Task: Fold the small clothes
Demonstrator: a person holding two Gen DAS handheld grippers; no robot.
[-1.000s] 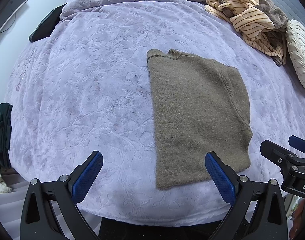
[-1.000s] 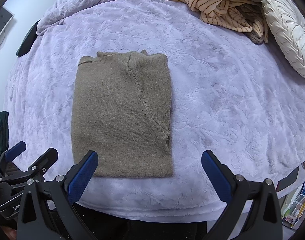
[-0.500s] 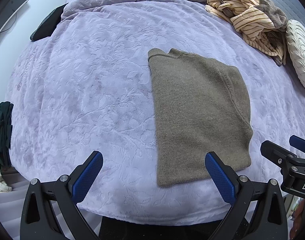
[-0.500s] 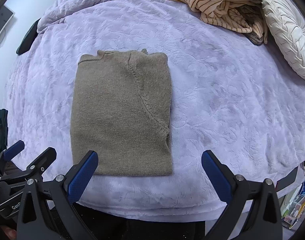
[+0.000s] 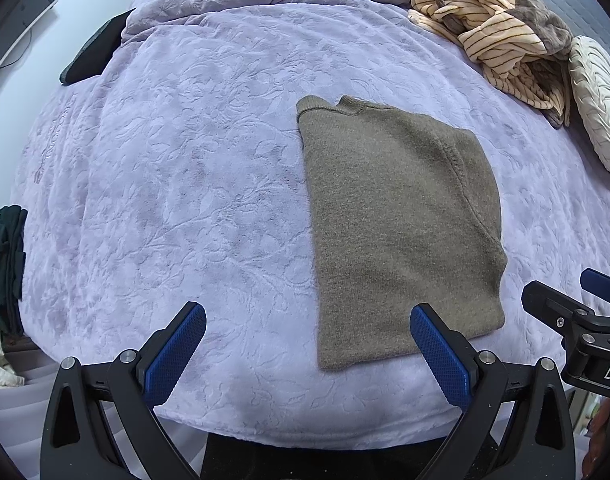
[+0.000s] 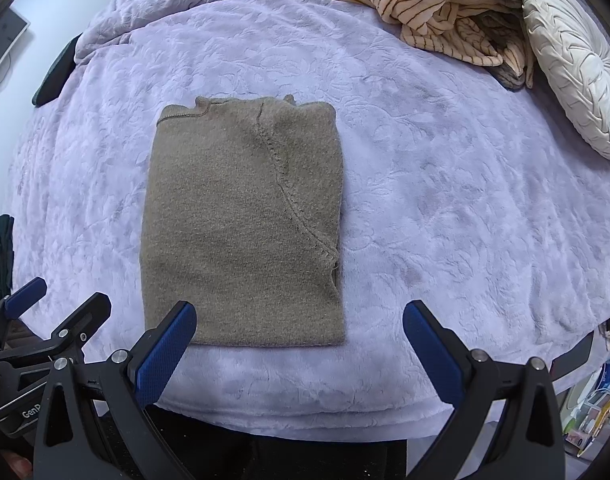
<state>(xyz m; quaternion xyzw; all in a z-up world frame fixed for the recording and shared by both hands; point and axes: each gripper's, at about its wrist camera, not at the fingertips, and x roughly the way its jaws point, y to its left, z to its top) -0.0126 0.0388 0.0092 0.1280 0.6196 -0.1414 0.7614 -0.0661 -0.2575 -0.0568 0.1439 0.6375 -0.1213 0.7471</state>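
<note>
A small olive-brown knit sweater lies folded into a flat rectangle on the lilac bedspread, neckline at the far end. My left gripper hovers open over the near bed edge, its right pad by the sweater's near hem, nothing between the pads. My right gripper is also open and empty, just short of the hem; its left pad overlaps the sweater's near left corner. Each gripper shows at the edge of the other's view.
A heap of cream striped and grey clothes lies at the far right, beside a round white pleated cushion. A dark object sits at the far left bed edge. Dark green fabric hangs at the left.
Almost nothing has changed: both grippers stay open at the near bed edge, with only a slight drift of the views. The sweater has not moved.
</note>
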